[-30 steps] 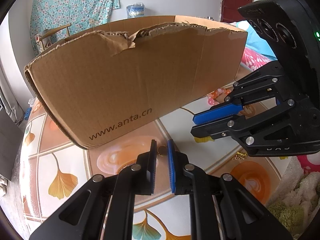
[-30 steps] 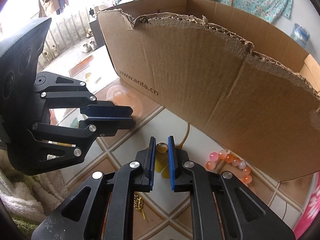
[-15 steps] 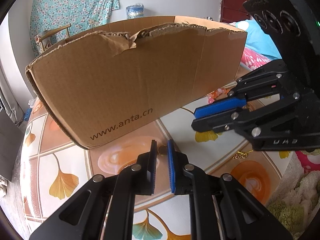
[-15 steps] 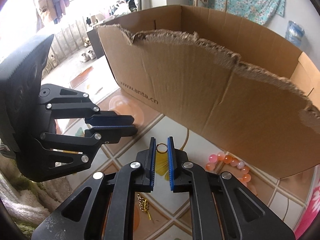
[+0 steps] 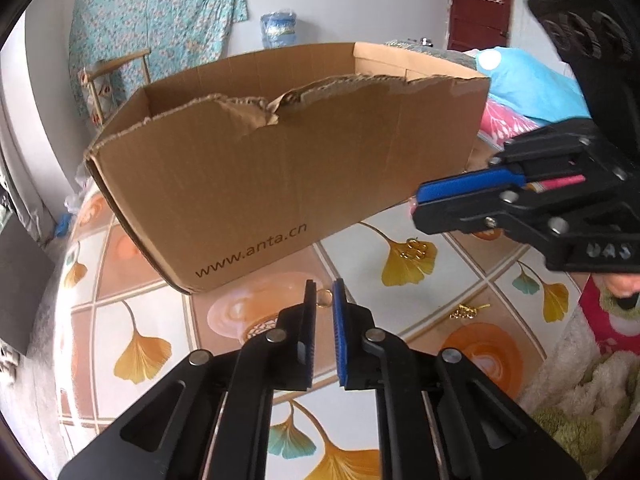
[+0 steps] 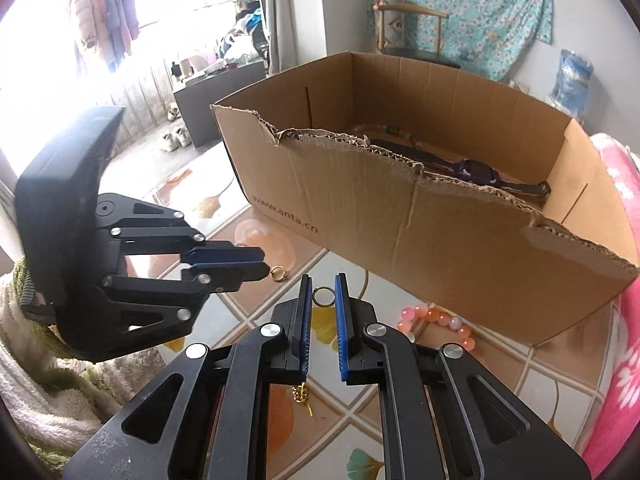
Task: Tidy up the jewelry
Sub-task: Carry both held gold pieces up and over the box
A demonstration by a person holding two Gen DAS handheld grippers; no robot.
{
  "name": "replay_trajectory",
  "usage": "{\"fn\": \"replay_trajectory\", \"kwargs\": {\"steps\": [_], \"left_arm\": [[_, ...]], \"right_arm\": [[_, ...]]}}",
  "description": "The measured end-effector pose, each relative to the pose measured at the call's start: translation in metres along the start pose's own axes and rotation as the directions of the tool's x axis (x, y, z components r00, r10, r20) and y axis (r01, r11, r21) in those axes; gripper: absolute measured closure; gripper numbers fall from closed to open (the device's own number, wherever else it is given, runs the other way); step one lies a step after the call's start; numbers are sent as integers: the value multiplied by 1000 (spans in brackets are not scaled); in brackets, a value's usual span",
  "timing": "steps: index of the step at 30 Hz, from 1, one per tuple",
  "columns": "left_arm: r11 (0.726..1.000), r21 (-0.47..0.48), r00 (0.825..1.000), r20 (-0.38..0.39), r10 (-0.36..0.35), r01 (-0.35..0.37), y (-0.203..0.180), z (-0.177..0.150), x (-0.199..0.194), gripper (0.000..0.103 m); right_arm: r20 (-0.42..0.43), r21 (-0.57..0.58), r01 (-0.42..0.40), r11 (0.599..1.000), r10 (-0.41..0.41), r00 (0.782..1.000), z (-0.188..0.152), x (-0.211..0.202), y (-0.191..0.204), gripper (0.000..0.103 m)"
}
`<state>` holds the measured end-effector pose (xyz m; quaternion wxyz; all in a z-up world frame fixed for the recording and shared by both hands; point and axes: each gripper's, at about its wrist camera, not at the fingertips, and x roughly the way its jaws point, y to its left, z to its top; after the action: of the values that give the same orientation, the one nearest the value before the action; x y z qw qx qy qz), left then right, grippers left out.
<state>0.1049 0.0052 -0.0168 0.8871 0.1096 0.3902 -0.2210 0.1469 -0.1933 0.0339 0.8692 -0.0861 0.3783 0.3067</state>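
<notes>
My right gripper [image 6: 323,280] is shut on a small gold ring [image 6: 324,296] that sticks out past its tips, above the table. It also shows in the left wrist view, as the right gripper [image 5: 416,202]. My left gripper [image 5: 323,286] has its jaws opening, with a second gold ring [image 5: 325,299] in the gap and the pads not pressing it. From the right wrist view that ring [image 6: 278,273] lies on the table just off the left gripper [image 6: 264,262]. The torn cardboard box [image 6: 440,248] holds a watch [image 6: 476,172] and a bead string [image 6: 384,130].
A pink bead bracelet [image 6: 436,320] lies by the box's near wall. On the ginkgo-patterned table [image 5: 420,308] lie a gold chain [image 5: 466,312] and two linked gold rings [image 5: 416,249]. A fuzzy blanket [image 5: 580,400] borders the table's near edge.
My right gripper has risen with its ring, so the box's inside now shows. In the left wrist view it moved up and right. The left jaws stand slightly wider.
</notes>
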Motion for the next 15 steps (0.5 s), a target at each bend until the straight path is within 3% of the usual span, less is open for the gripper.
{"fn": "replay_trajectory", "kwargs": {"steps": [1, 3, 11, 15], "left_arm": [[1000, -19, 1000, -6, -9, 9, 2, 2, 3, 79], [999, -40, 1000, -11, -16, 16, 5, 1, 3, 68], [999, -45, 999, -50, -6, 4, 7, 4, 19, 68], [1000, -5, 998, -57, 25, -25, 1, 5, 21, 82]], "right_arm": [[1, 3, 0, 1000, 0, 1000, -1, 0, 0, 94], [4, 10, 5, 1000, -5, 1000, -3, -2, 1, 94], [23, 54, 7, 999, -8, 1000, -4, -4, -3, 94], [30, 62, -2, 998, 0, 1000, -4, -3, -6, 94]]}}
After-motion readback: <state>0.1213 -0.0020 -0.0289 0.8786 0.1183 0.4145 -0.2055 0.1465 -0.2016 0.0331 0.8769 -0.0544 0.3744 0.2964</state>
